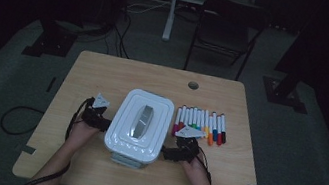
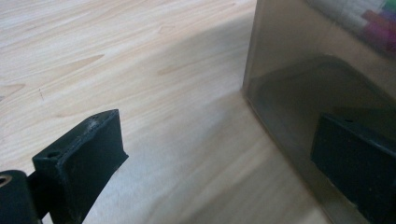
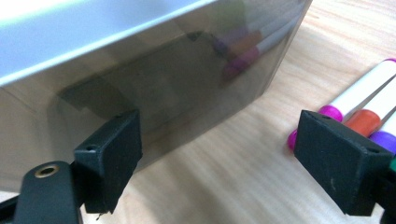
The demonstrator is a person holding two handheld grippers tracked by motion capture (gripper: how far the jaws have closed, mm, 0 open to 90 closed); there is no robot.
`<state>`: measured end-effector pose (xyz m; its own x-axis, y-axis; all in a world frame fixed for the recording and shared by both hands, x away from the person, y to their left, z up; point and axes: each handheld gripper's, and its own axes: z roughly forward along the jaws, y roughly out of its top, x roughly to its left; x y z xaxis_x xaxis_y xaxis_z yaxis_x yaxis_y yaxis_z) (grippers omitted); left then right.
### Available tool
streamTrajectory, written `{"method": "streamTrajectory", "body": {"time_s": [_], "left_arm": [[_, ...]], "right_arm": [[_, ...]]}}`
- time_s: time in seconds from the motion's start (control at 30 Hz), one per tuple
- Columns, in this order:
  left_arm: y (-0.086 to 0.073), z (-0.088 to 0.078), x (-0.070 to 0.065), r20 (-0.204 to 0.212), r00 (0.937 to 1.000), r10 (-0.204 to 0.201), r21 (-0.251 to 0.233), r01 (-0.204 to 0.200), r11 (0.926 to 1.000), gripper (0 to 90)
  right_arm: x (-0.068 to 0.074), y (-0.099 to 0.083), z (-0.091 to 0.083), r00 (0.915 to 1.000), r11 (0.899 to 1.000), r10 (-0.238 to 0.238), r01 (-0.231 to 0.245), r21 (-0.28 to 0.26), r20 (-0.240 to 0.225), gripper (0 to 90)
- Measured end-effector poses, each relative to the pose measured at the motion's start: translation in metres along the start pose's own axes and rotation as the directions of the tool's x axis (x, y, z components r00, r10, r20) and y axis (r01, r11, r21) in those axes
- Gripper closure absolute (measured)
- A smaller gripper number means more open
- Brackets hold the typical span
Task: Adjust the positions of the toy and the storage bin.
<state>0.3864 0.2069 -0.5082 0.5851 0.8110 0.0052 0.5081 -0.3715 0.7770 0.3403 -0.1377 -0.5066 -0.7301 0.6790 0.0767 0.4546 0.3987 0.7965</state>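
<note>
White-lidded box (image 1: pixel 139 124) sits on the worktop (image 1: pixel 105 70) between both tongs, left tongs (image 1: pixel 93 117) and right tongs (image 1: pixel 176 153), each spread apart and empty. Best close in level on opposite walls, keeping clear of the markers (image 1: pixel 200 124) just right.

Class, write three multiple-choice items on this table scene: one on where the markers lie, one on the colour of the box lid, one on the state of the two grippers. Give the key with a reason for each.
1. Where do the markers lie relative to the box?
A. To its right
B. To its left
C. On top of it

2. What colour is the lid?
A. Red
B. White
C. Black

3. How do the jaws of the left gripper and the right gripper stand?
A. Both shut
B. Both open
C. Both clamped on a marker

Key: 1 A, the row lies right of the box in the high view. 2 B, the lid is white with a grey handle. 3 B, each gripper view shows a wide gap.
</note>
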Motion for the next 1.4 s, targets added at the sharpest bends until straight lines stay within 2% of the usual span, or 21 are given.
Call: {"method": "streamTrajectory", "body": {"time_s": [0.2,0.53,0.57,0.6,0.67,0.8,0.87,0.93,1.0,1.07,1.27,1.33,1.4], "left_arm": [[-0.012,-0.008,-0.004,0.031,0.9993,-0.02,-0.006,0.02,0.9998,3.2],[-0.011,-0.007,-0.004,0.048,0.9988,-0.006,-0.007,0.006,1.0,3.1],[-0.013,-0.004,-0.003,0.049,0.9988,0.007,-0.024,-0.006,0.9997,3.1],[-0.013,-0.003,-0.001,0.058,0.9982,0.013,-0.01,-0.013,0.9999,2.5],[-0.016,-0.002,0.002,0.07,0.9975,0.002,0.012,-0.002,0.9999,2.4],[-0.027,-0.01,0.013,0.082,0.9954,-0.05,0.022,0.048,0.9986,2.4],[-0.033,-0.017,0.018,0.086,0.9947,-0.057,0.026,0.055,0.9982,2.4],[-0.039,-0.023,0.022,0.085,0.9946,-0.06,0.041,0.056,0.9975,2.4],[-0.045,-0.03,0.026,0.098,0.9929,-0.068,0.052,0.063,0.9966,2.4],[-0.049,-0.036,0.028,0.096,0.993,-0.068,0.055,0.062,0.9965,2.4],[-0.059,-0.058,0.03,0.104,0.9928,-0.059,0.057,0.054,0.9969,2.4],[-0.061,-0.062,0.031,0.1,0.9928,-0.065,0.057,0.06,0.9966,2.4],[-0.066,-0.074,0.034,0.09,0.9919,-0.089,0.049,0.085,0.9951,2.4]], "right_arm": [[0.014,-0.007,-0.007,0.9995,1.0,-0.011,0.011,-0.001,-0.03,14.6],[0.022,-0.012,-0.018,0.9982,0.999,-0.01,0.008,-0.037,-0.06,12.8],[0.022,-0.013,-0.018,0.9981,0.999,-0.012,0.01,-0.041,-0.06,12.7],[0.021,-0.016,-0.02,0.9981,0.998,-0.01,0.006,-0.058,-0.06,12.6],[0.02,-0.019,-0.022,0.9988,0.998,-0.004,0.001,-0.061,-0.049,12.6],[0.012,-0.028,-0.028,0.9998,0.999,-0.018,0.018,-0.035,-0.004,12.6],[0.005,-0.036,-0.032,0.9999,1.0,-0.009,0.009,-0.03,0.009,12.6],[-0.003,-0.044,-0.038,0.9988,0.999,0.018,-0.016,-0.043,0.046,12.7],[-0.01,-0.051,-0.043,0.9979,0.999,0.04,-0.039,-0.028,0.05,12.7],[-0.016,-0.057,-0.047,0.996,0.999,0.034,-0.033,-0.015,0.083,12.7],[-0.033,-0.074,-0.059,0.9917,0.999,0.032,-0.037,0.037,0.124,12.7],[-0.036,-0.076,-0.061,0.99,0.998,0.032,-0.038,0.043,0.137,12.7],[-0.043,-0.083,-0.068,0.9867,0.997,0.046,-0.054,0.046,0.156,12.7]]}}
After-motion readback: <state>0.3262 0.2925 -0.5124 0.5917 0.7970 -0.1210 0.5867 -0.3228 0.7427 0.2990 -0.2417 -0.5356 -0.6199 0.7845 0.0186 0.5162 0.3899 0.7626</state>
